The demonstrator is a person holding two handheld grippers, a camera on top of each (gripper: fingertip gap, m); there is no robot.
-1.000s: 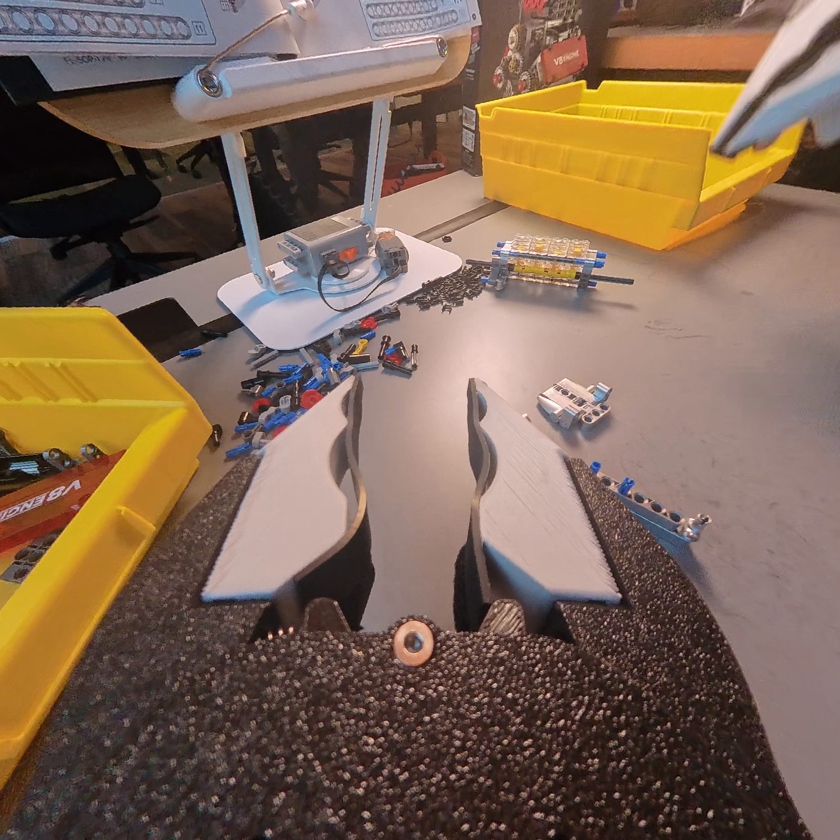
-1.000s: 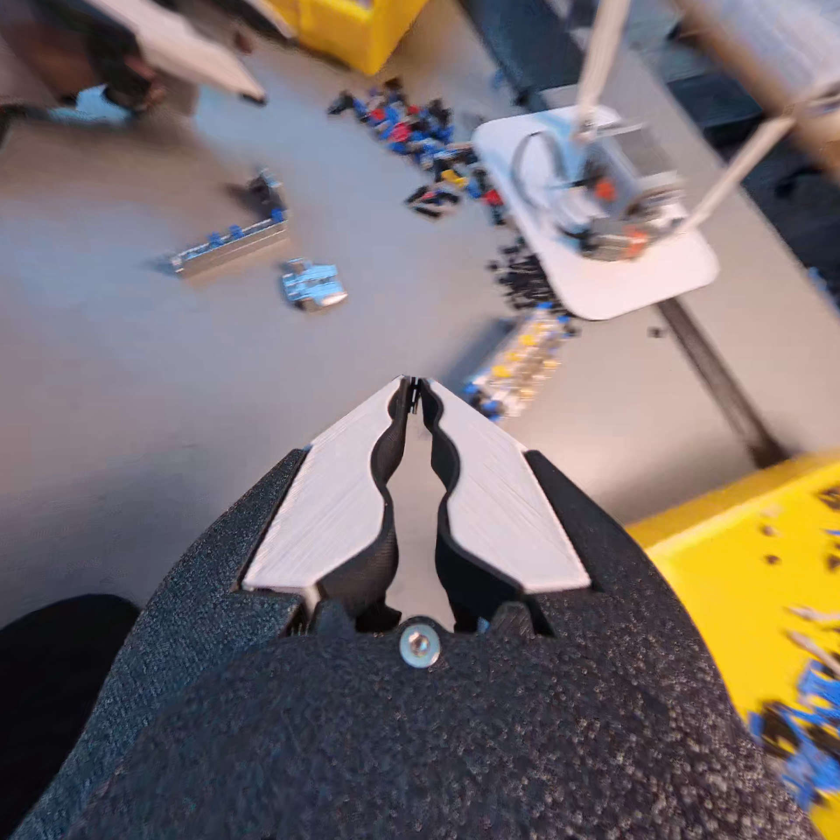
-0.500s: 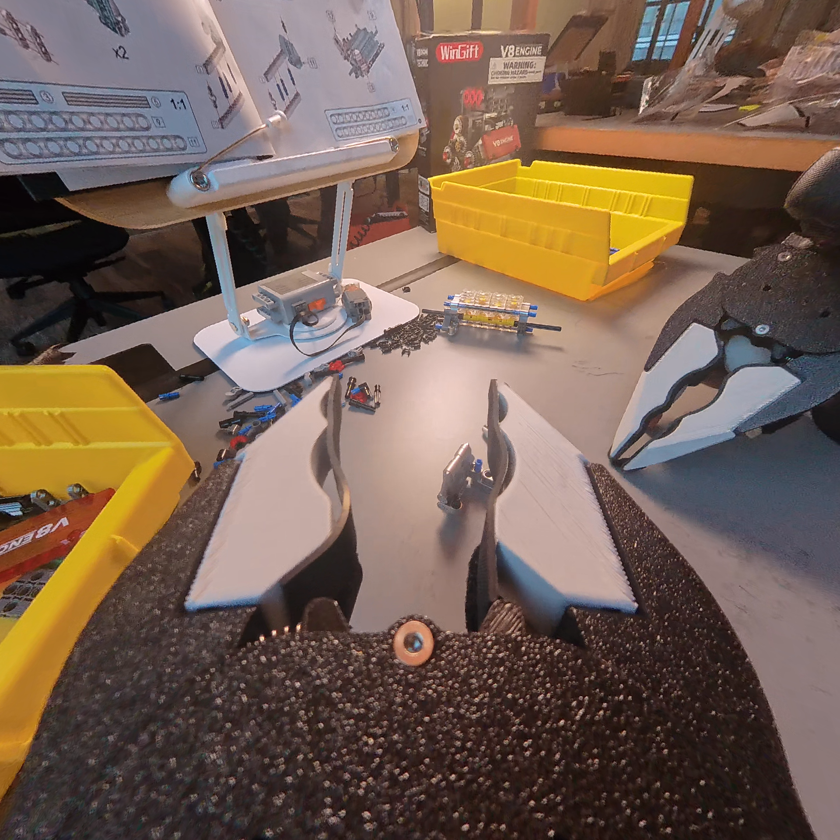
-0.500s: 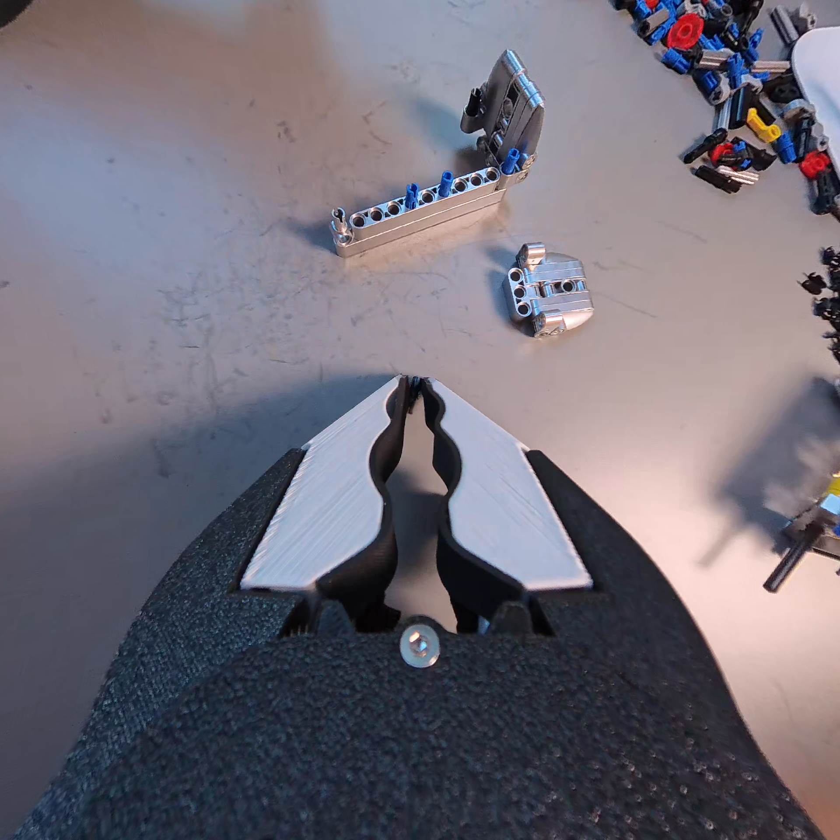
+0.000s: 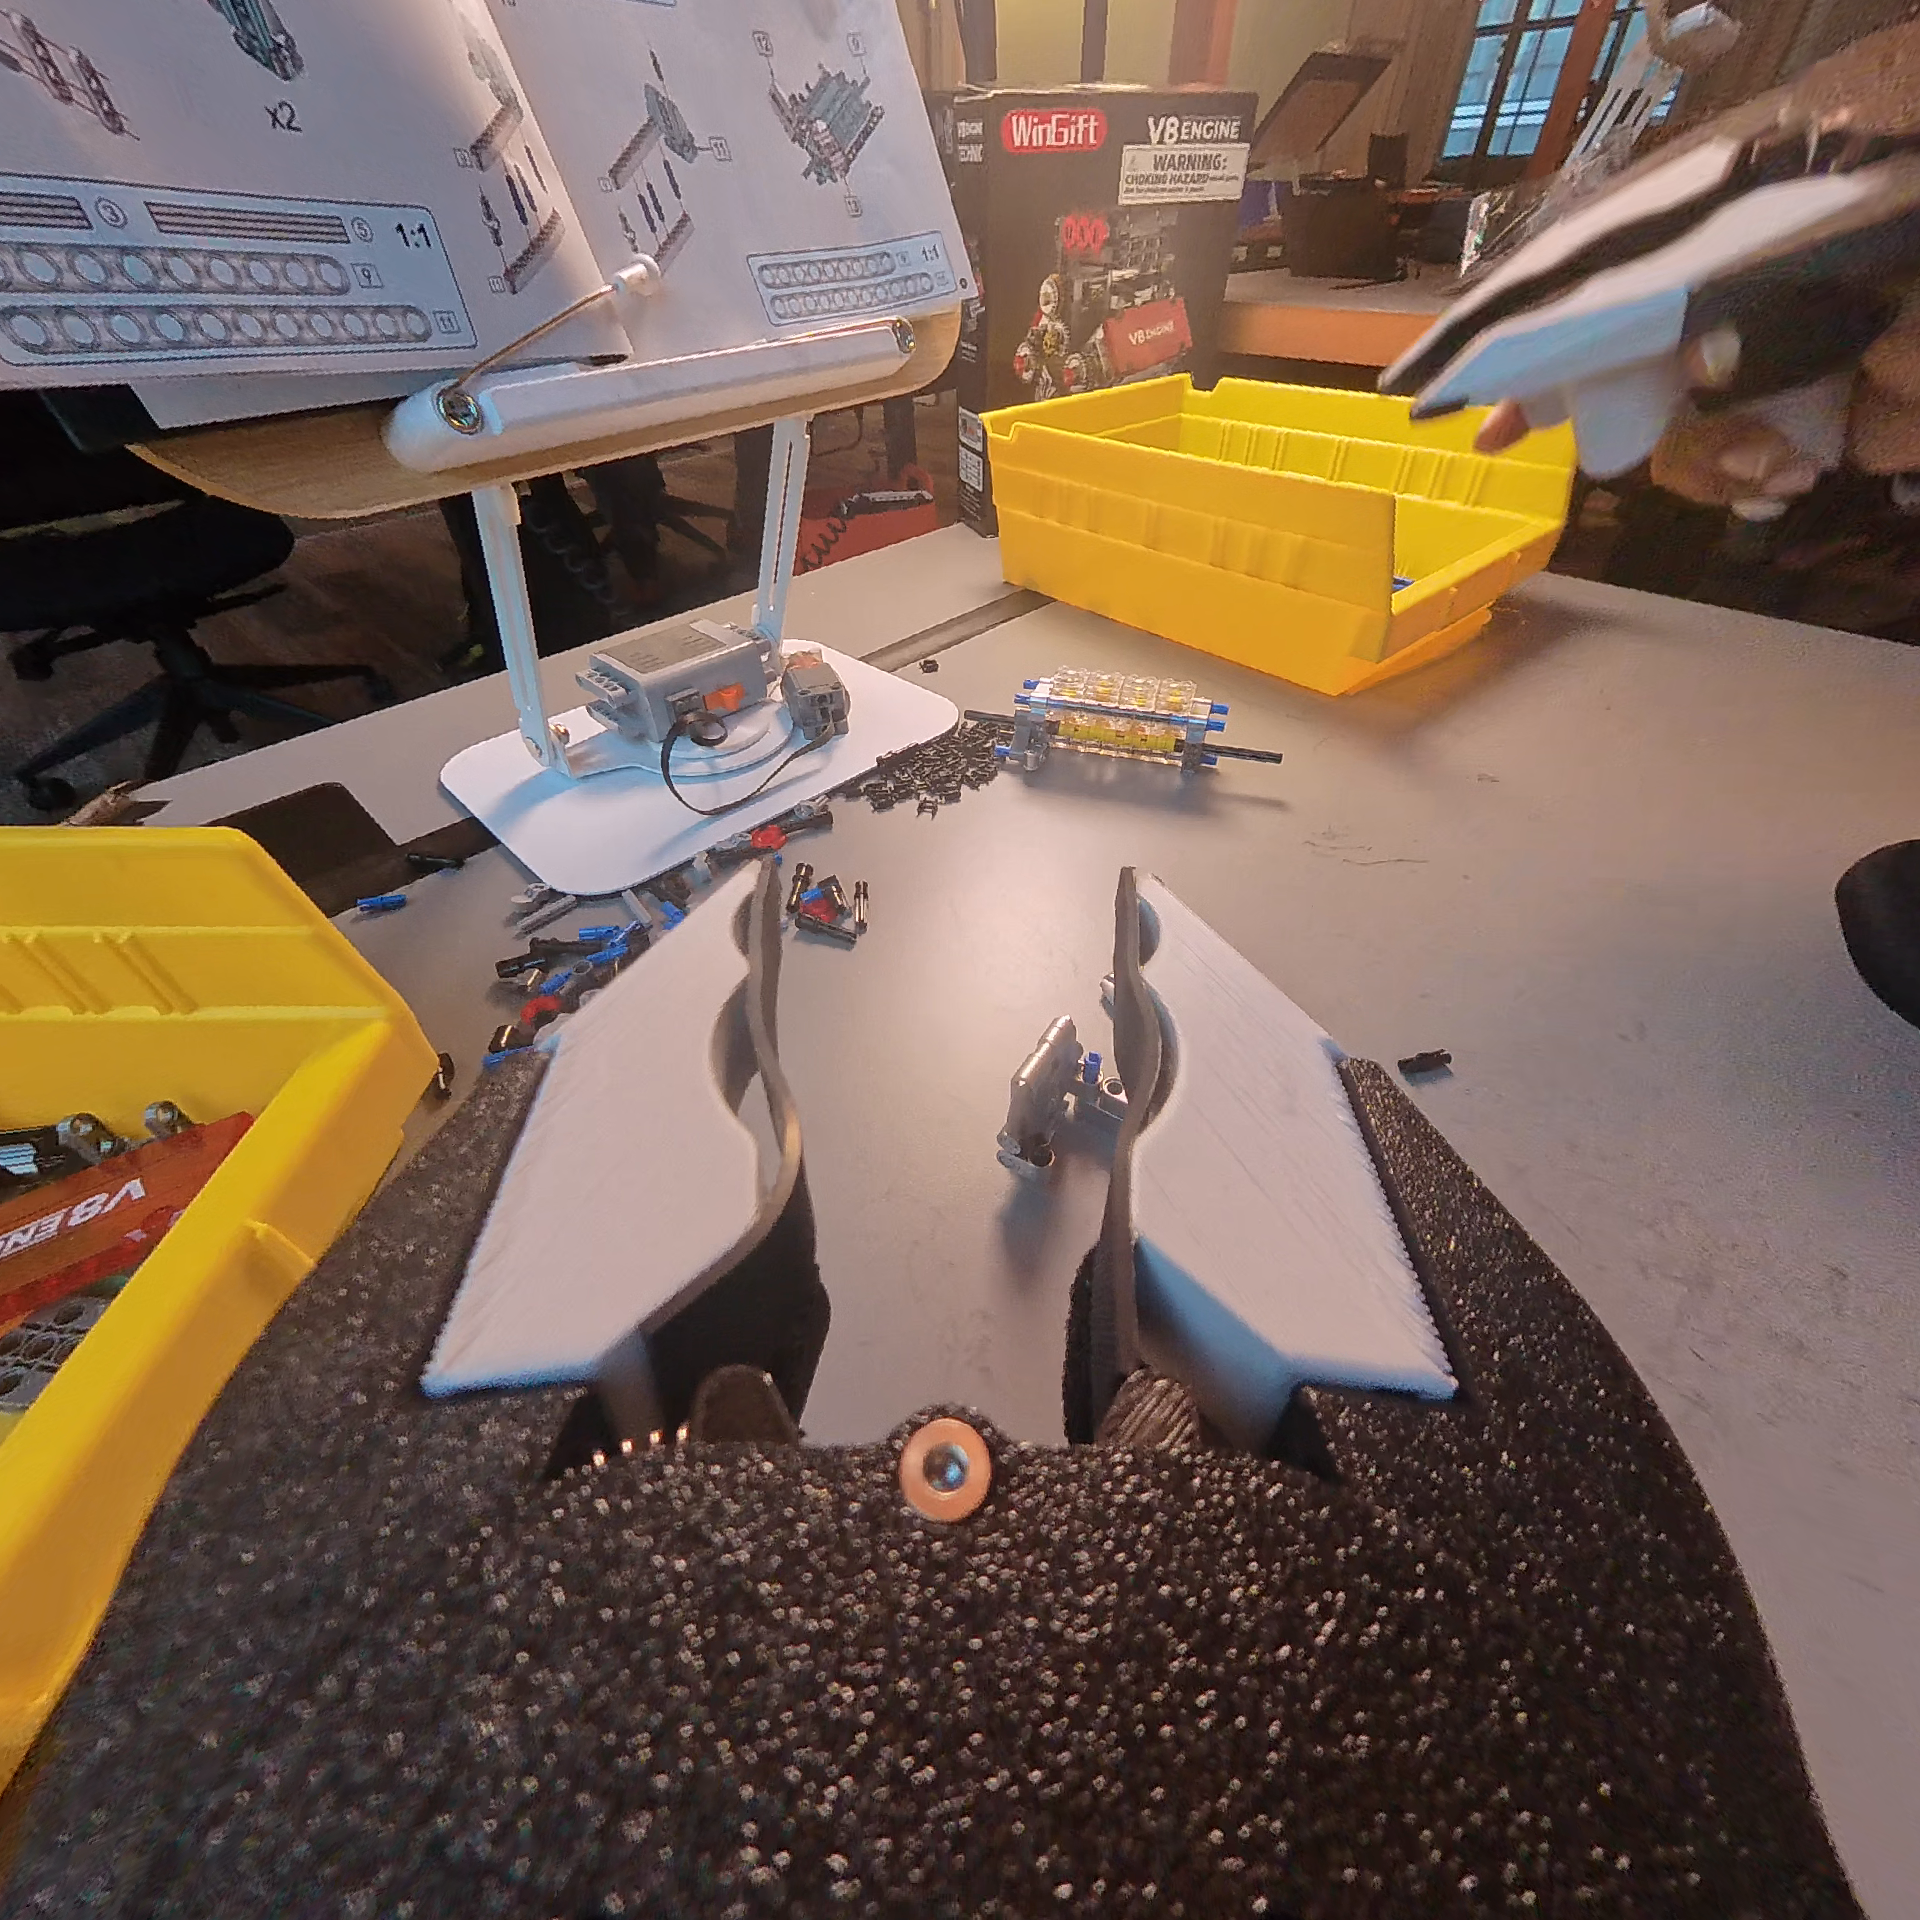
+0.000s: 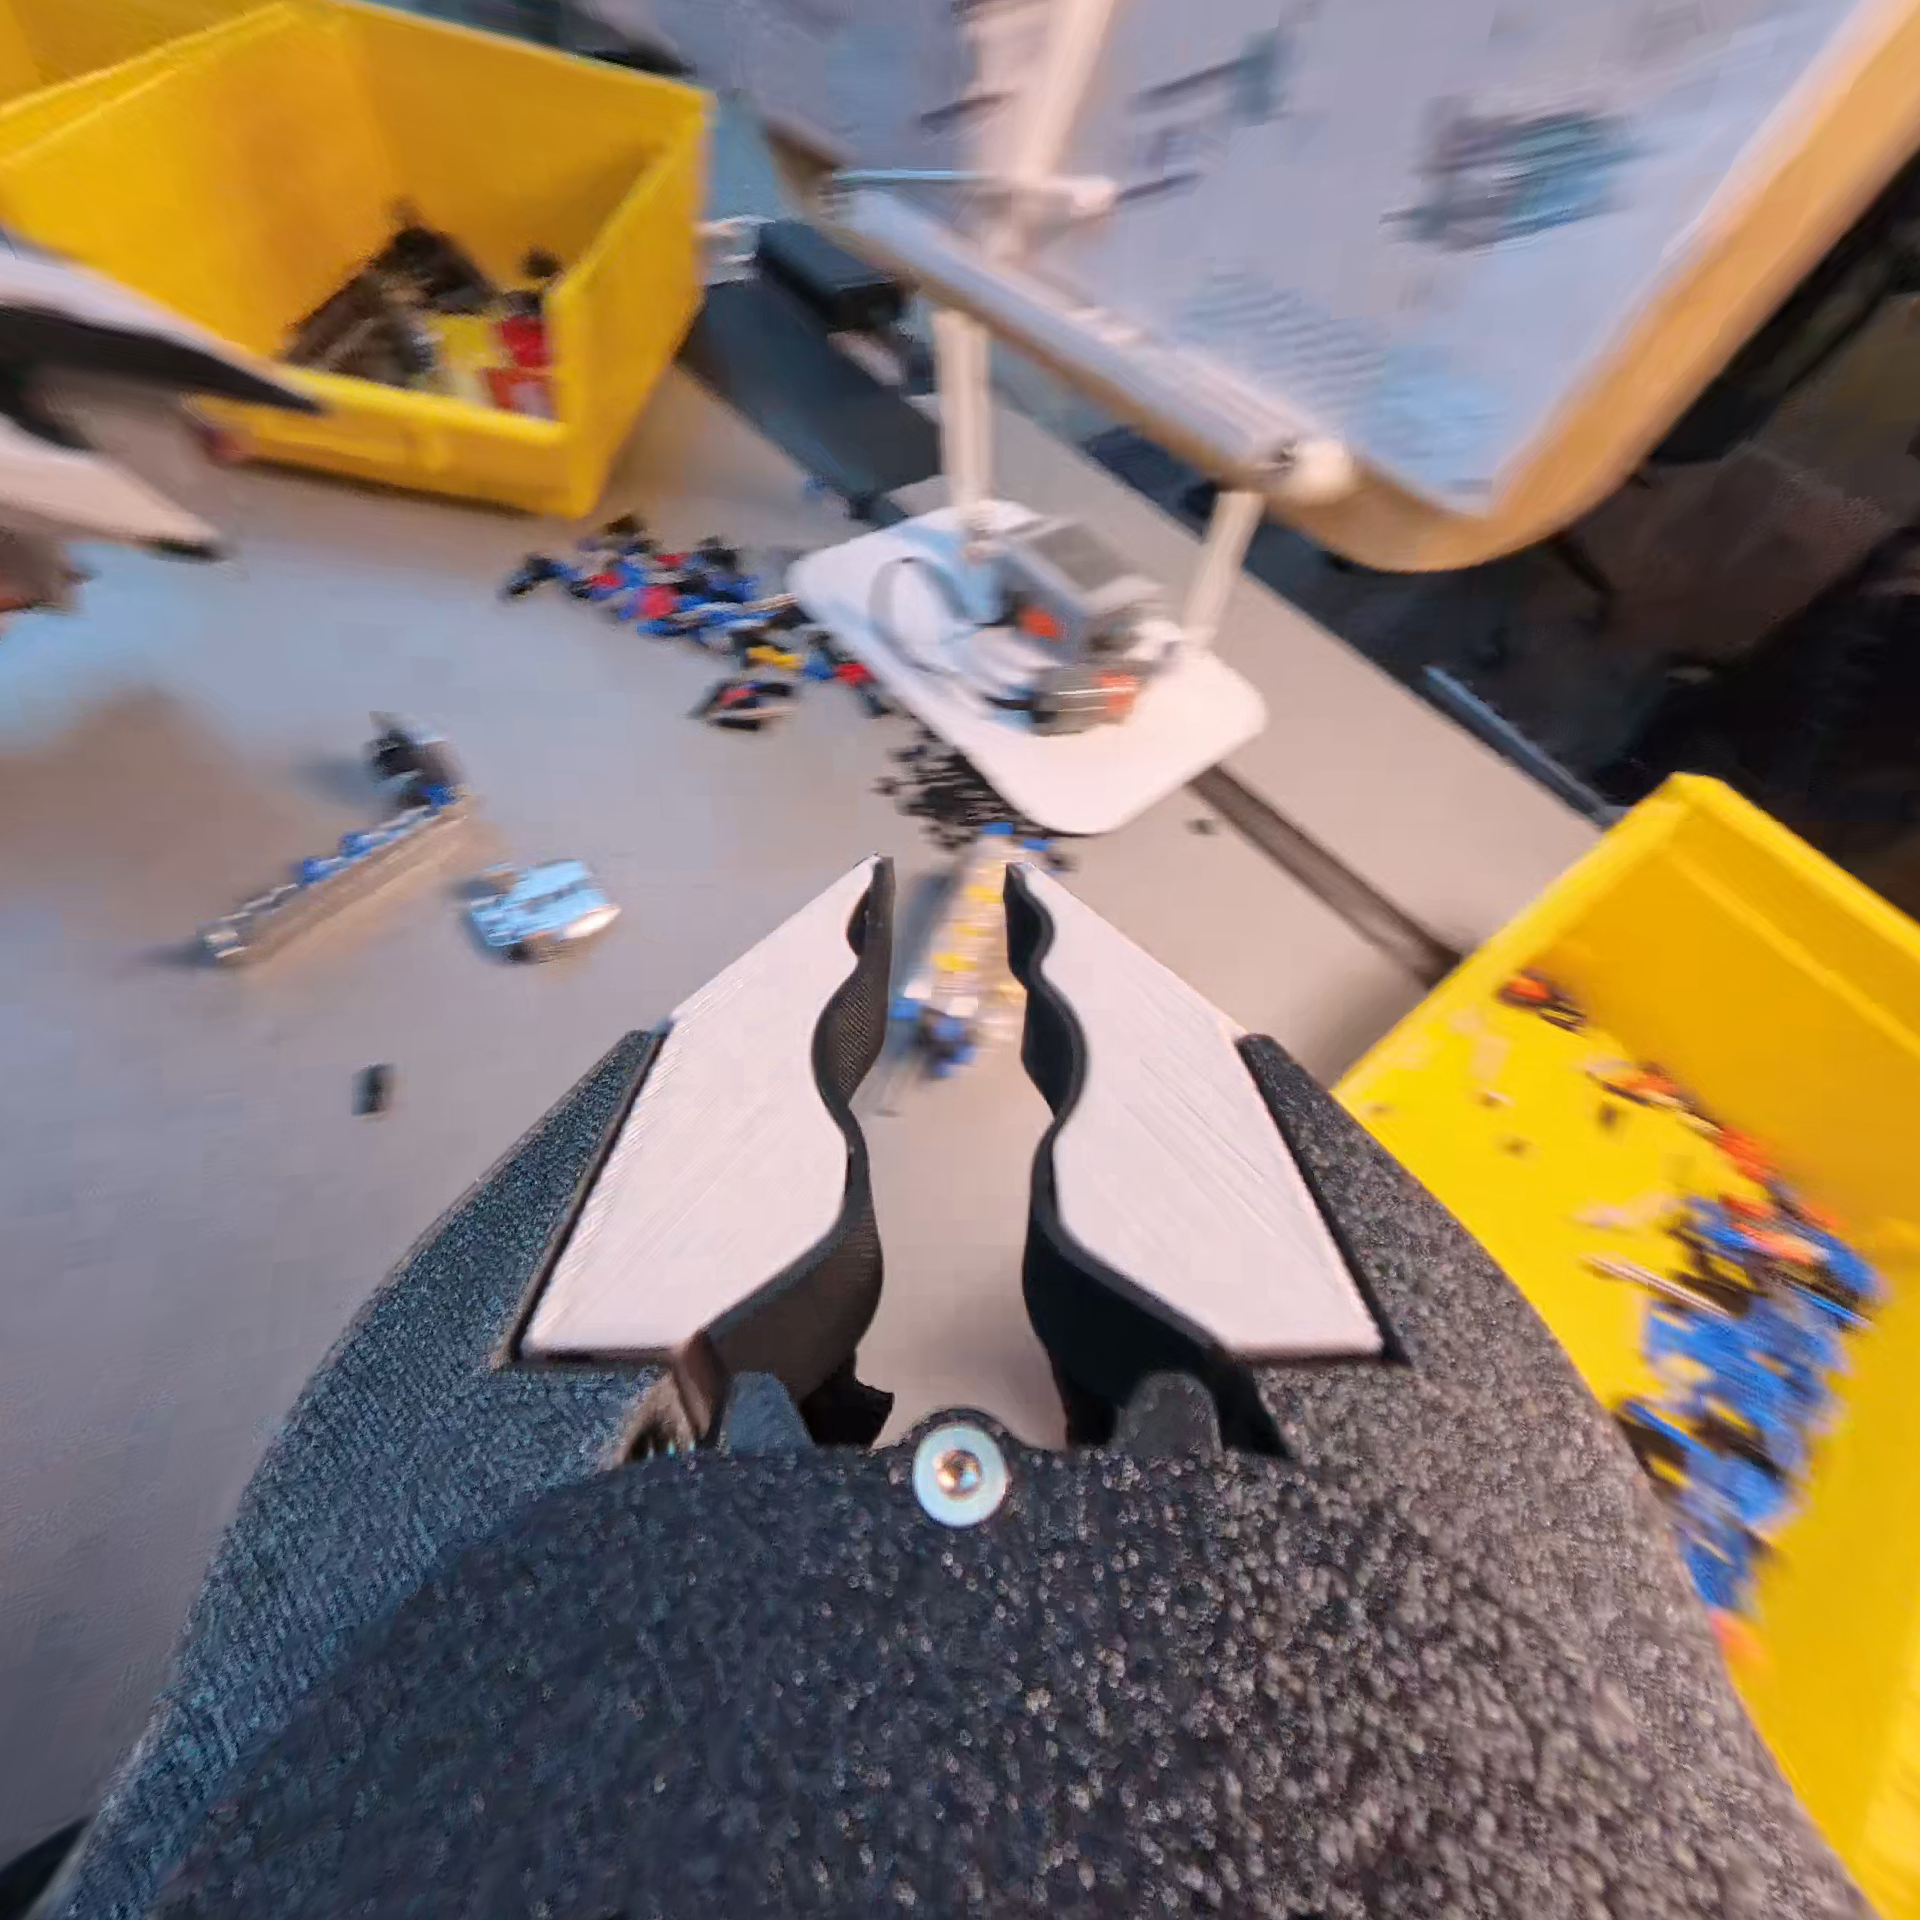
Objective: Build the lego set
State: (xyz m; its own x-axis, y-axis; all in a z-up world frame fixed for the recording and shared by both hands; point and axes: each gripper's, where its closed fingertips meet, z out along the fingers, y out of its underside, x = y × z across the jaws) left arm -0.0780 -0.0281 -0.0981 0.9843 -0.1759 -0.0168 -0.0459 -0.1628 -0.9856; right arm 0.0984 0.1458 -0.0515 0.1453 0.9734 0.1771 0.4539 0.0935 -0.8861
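Observation:
My left gripper (image 5: 948,883) is open and empty, low over the grey table (image 5: 1558,935). A small grey brick assembly with a blue pin (image 5: 1044,1091) stands on the table between its fingers, close to the right finger. My right gripper (image 6: 948,871) is open by a narrow gap, empty, and held above the table. A clear-and-yellow block assembly (image 6: 956,956) lies beyond its tips and also shows in the left wrist view (image 5: 1122,717). A grey beam with blue pins (image 6: 332,883) and a small grey part (image 6: 540,909) lie to its left. The right wrist view is blurred.
A white book stand base (image 5: 644,821) carries a grey battery box (image 5: 675,675). Small loose parts (image 5: 623,935) and black pins (image 5: 925,769) lie around it. One yellow bin (image 5: 1247,540) stands far right, another (image 5: 156,987) near left, holding parts. A kit box (image 5: 1101,229) stands behind. Spacing between my two grippers at the tips: around 25 centimeters.
My right gripper has lifted off the table, swung toward the stand and opened a little. My left gripper has stayed nearly still around the grey assembly.

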